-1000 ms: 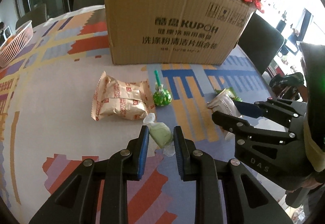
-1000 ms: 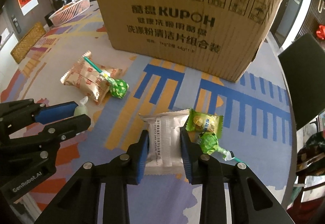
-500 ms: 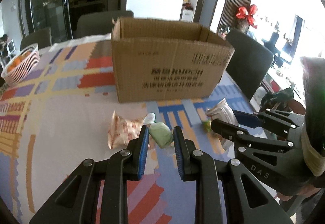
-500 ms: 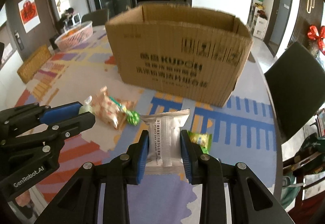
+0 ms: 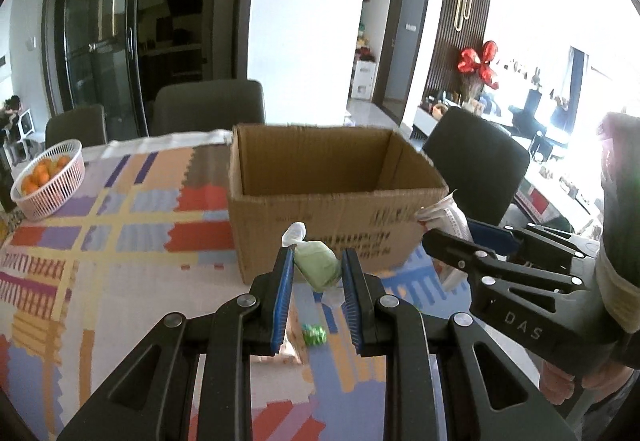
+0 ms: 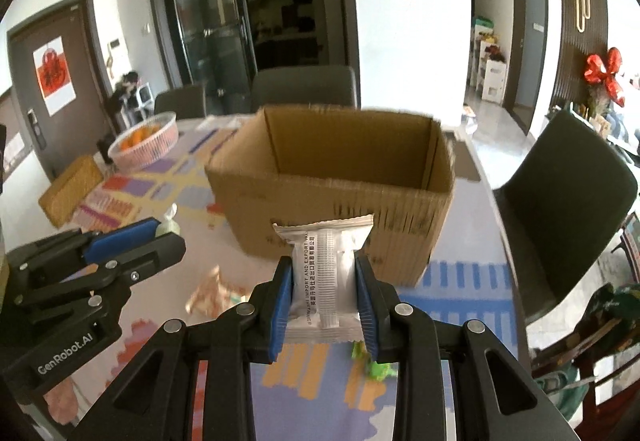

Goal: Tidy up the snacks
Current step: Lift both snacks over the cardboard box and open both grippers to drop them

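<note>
We hold the left gripper [image 5: 316, 273] clamped on a small pale green sweet in a clear twisted wrapper [image 5: 316, 267]; its blue pads press the sweet from both sides, and the wrapper's twisted end stands up above the fingers. We hold the right gripper [image 6: 324, 281] clamped on a white rectangular snack packet with grey printed text [image 6: 326, 273], gripped across its middle with the crimped top edge upward. Both items are lifted clear of the table with the multicoloured patterned cloth [image 5: 100, 241], in front of the near wall of the open brown cardboard box [image 5: 332, 197], which stands upright on the cloth with its top open. The two grippers sit side by side, each visible in the other's view.

Below on the cloth lie a round green-wrapped candy [image 5: 314, 335], an orange-and-white snack bag [image 6: 212, 289] and a green wrapper [image 6: 376, 365] under the right gripper. A pink wire basket of oranges [image 5: 48, 181] stands well apart to the left of the box.
</note>
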`<state>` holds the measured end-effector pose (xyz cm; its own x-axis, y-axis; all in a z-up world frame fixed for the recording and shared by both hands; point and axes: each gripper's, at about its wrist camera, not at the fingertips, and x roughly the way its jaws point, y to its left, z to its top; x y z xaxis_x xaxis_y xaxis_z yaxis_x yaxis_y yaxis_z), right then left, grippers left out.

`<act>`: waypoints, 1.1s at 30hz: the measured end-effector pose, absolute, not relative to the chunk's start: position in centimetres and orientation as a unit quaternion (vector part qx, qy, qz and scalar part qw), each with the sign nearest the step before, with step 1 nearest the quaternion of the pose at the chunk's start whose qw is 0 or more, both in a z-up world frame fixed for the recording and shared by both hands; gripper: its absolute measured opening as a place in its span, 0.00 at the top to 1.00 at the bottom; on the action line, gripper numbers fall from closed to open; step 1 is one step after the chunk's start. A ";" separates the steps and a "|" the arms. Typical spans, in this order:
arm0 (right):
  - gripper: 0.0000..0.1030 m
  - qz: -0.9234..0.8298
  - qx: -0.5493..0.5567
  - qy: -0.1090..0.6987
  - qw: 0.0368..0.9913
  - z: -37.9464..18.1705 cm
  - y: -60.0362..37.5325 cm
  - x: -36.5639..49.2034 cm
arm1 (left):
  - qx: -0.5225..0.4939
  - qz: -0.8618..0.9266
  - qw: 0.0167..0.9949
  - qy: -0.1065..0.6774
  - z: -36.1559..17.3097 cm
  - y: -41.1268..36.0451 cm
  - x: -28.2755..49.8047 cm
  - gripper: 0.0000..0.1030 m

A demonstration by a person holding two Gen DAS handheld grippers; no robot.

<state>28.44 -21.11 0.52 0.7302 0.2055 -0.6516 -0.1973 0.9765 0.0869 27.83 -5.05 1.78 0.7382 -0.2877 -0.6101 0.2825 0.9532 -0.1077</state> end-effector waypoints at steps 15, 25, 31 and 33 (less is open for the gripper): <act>0.69 0.097 0.007 0.317 0.943 4.3 -21.2 32.3 | 0.003 -0.155 0.940 0.303 4.9 -5.1 32.3 0.76; 0.70 0.088 0.000 0.324 0.942 4.6 -21.1 35.8 | 0.006 -0.154 0.935 0.321 4.8 -5.4 36.3 0.76; 0.70 0.084 -0.004 0.334 0.939 4.0 -21.2 37.9 | 0.011 -0.152 0.929 0.337 3.7 -5.6 38.8 0.76; 0.69 0.082 -0.004 0.339 0.937 3.6 -21.4 38.5 | 0.013 -0.152 0.926 0.346 3.2 -5.8 39.6 0.76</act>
<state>38.51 -21.43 3.56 0.7572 0.1513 -0.6354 -0.1564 0.9865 0.0484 39.59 -5.80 3.21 0.7147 -0.2724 -0.6442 0.2904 0.9535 -0.0810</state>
